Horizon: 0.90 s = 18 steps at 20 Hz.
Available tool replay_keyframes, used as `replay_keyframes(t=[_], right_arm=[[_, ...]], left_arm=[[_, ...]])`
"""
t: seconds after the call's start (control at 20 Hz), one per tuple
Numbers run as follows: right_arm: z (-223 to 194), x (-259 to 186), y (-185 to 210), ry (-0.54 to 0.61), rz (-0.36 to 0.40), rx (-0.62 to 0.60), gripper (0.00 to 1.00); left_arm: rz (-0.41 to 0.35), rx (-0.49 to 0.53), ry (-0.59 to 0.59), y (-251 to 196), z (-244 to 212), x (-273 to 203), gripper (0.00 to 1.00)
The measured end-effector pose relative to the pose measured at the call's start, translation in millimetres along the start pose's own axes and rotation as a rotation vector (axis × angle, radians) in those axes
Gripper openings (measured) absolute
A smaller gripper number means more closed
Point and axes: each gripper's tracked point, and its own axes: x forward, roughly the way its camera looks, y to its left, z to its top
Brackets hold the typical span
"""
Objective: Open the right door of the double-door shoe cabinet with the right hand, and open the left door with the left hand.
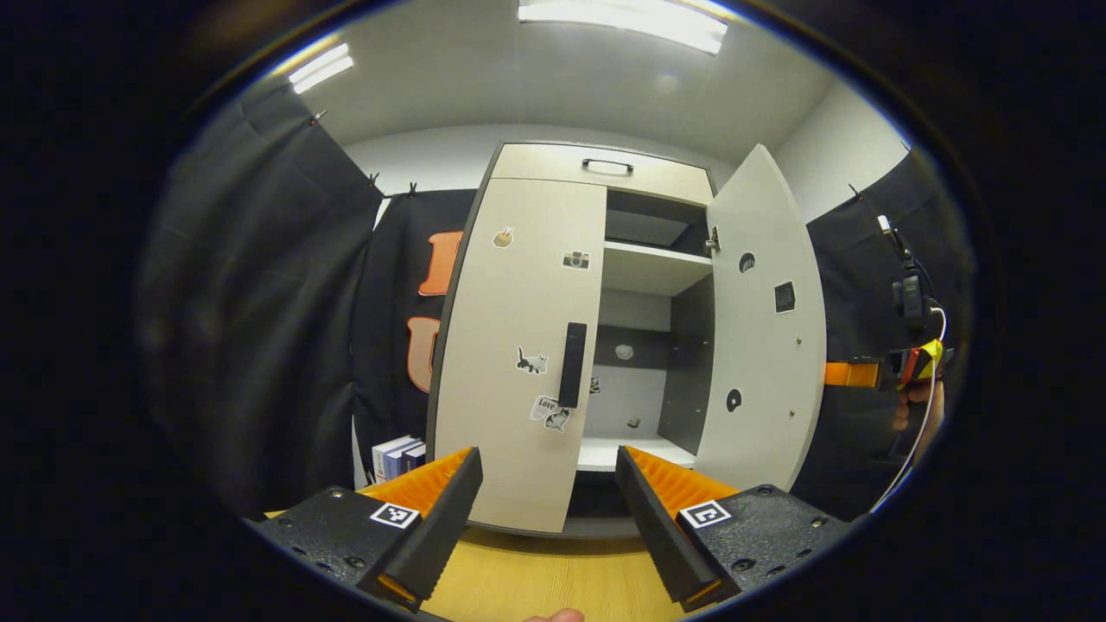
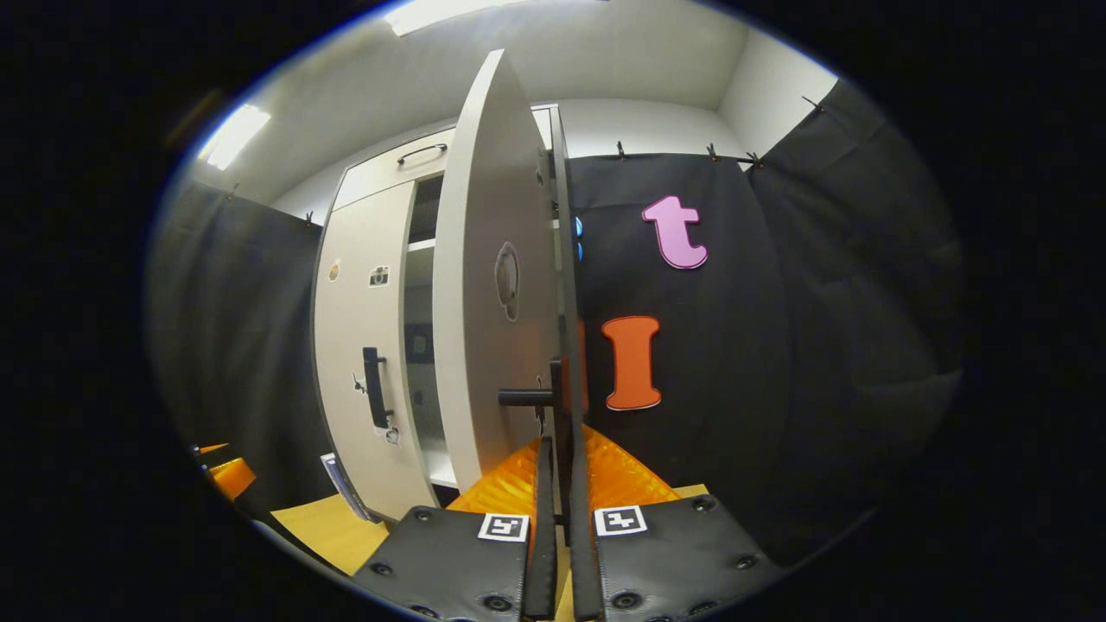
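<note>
Cabinet: tall off-white double-door shoe cabinet (image 1: 553, 168) with dark edges, standing on light wood-grain counter (image 1: 553, 579), against black cloth wall.
Right door: off-white right door (image 1: 765, 328) swung open, inner face with small dark round marks toward left gripper view; edge-on in right gripper view (image 2: 488, 285).
Right door handle: black bar handle (image 2: 529, 397) sticking out sideways just above right gripper.
Left door: off-white left door (image 1: 523, 345) closed, stickers on front, vertical black bar handle (image 1: 572, 364) at its inner edge.
Interior: white shelves (image 1: 652, 263) and dark back panel visible through the open half.
Right gripper (image 2: 560, 484): jaws nearly together, pinching lower edge of right door between fingers.
Left gripper (image 1: 549, 492): jaws spread wide, empty, low in front of left door, apart from its handle.
Other: stack of books (image 1: 397, 456) on counter left of cabinet.
</note>
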Motion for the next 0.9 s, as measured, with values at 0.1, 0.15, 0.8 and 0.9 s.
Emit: replay_keyframes(t=[0.1,0.15,0.8,0.9], right_arm=[[1,-1,3,-0.005,0.023,0.024,0.09],[1,0,3,-0.007,0.033,0.036,0.08],[-36,-83,-43,0.032,0.004,0.026,0.11],[-46,-98,-46,0.048,-0.007,0.065,0.09]], left_arm=[[-0.001,-0.023,0.011,-6,-4,2,0.94],[-0.003,-0.032,0.020,-10,-6,4,0.94],[-0.086,-0.070,-0.030,-55,60,126,0.97],[-0.062,0.022,-0.035,-50,56,153,0.94]])
